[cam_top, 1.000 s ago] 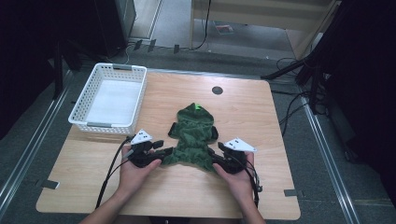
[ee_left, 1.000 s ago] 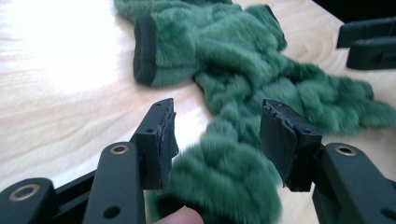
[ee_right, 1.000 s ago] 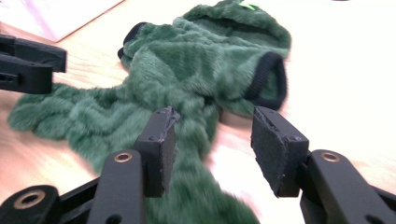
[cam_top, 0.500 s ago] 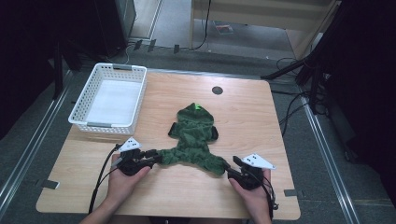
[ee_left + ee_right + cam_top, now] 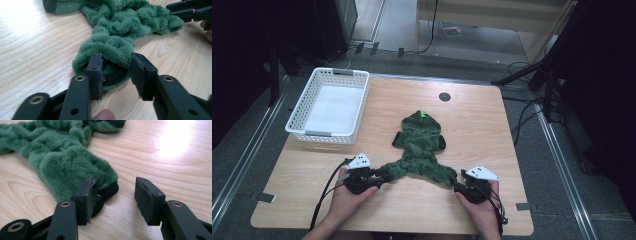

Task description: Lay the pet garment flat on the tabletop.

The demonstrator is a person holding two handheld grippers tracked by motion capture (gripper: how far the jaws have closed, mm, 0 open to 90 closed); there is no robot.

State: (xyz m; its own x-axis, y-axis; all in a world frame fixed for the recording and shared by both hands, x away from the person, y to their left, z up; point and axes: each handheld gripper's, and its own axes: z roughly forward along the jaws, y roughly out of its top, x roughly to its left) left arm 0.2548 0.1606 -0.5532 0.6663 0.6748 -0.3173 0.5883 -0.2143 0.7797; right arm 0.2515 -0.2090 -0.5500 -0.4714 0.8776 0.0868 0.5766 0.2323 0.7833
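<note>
Green fleece garment (image 5: 418, 145) lies flat mid-table (image 5: 482, 130), hood end pointing away from you, long axis running near to far, two legs splayed toward you. Your left tongs (image 5: 115, 72) have just been closing around the left cuff. Right tongs (image 5: 113, 200) released, one pad touching the right cuff. White basket (image 5: 304, 131) far left; grey floor around.

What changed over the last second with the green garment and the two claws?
Both claws, left claw and right claw, drew back toward the table's near edge and apart, stretching the fuzzy green hooded garment's legs outward. The left claw's jaws have just been closing around a cuff. The white plastic basket stayed put.
</note>
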